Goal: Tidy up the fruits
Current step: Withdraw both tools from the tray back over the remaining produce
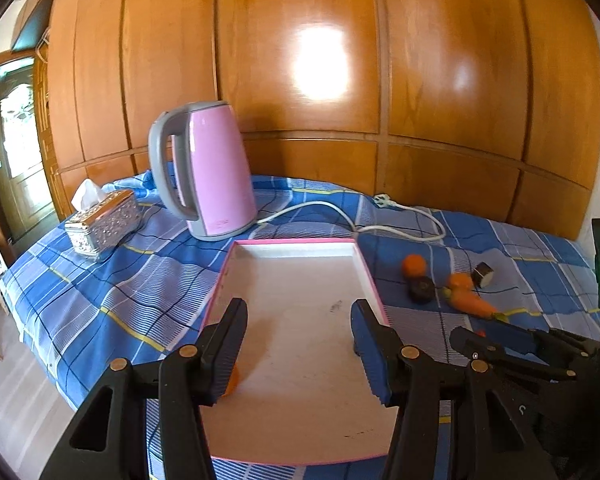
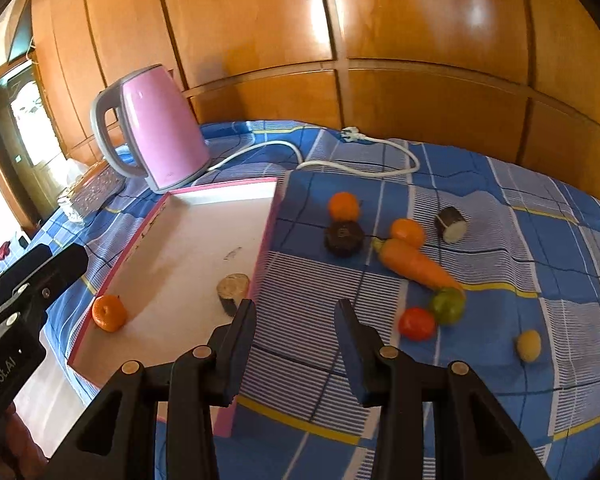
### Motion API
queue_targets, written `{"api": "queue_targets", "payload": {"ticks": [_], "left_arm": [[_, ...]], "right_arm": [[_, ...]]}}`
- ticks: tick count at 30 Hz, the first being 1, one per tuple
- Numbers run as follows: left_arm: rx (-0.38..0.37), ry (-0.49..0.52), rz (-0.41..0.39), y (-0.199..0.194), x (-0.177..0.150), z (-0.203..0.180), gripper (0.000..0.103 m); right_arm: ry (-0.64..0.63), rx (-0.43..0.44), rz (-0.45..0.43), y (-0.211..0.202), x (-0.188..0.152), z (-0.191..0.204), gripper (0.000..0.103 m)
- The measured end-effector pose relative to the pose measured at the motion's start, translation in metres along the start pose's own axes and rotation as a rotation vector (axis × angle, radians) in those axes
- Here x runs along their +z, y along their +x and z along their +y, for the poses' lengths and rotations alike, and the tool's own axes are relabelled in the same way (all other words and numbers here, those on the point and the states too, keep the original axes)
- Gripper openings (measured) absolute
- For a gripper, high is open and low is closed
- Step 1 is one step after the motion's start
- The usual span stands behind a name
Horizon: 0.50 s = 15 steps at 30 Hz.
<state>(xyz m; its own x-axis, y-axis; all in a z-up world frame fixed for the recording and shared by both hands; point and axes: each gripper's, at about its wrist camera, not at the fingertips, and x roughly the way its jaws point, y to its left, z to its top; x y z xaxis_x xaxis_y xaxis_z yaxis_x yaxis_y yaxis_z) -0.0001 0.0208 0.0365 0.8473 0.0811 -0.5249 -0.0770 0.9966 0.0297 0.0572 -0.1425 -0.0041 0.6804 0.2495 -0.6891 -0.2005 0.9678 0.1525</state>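
A white tray with a pink rim (image 1: pixel 296 242) lies on the blue checked cloth. My left gripper (image 1: pixel 300 312) hovers open over its near half, nothing between the fingers. In the tray sit a tangerine (image 2: pixel 109 312) and a pale cut slice (image 2: pixel 232 288). My right gripper (image 2: pixel 295 308) is open and empty over the cloth, just right of the tray's wall (image 2: pixel 269 220). To its right lie two oranges (image 2: pixel 343 206) (image 2: pixel 407 232), a dark brown piece (image 2: pixel 344 238), a carrot (image 2: pixel 414 264), a green fruit (image 2: pixel 447 305), a red fruit (image 2: pixel 417 322), a lemon (image 2: pixel 529 345) and a dark stub with a white face (image 2: pixel 452 224).
A pink kettle (image 1: pixel 216 172) stands behind the tray, its white cord (image 1: pixel 400 232) trailing across the cloth at the back. A silver tissue box (image 1: pixel 104 224) sits at the far left. Wooden panels close the back. The cloth-covered surface drops off at the left to the floor.
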Motion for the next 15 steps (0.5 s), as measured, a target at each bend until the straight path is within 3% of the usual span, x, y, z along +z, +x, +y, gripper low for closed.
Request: {"api": "queue_targets", "payload": {"ticks": [15], "left_arm": [[-0.067,0.077,0.037,0.003,-0.009,-0.033,0.055]], "right_arm": [[0.098,-0.082,0.000,-0.013,-0.014,-0.049,0.041]]}}
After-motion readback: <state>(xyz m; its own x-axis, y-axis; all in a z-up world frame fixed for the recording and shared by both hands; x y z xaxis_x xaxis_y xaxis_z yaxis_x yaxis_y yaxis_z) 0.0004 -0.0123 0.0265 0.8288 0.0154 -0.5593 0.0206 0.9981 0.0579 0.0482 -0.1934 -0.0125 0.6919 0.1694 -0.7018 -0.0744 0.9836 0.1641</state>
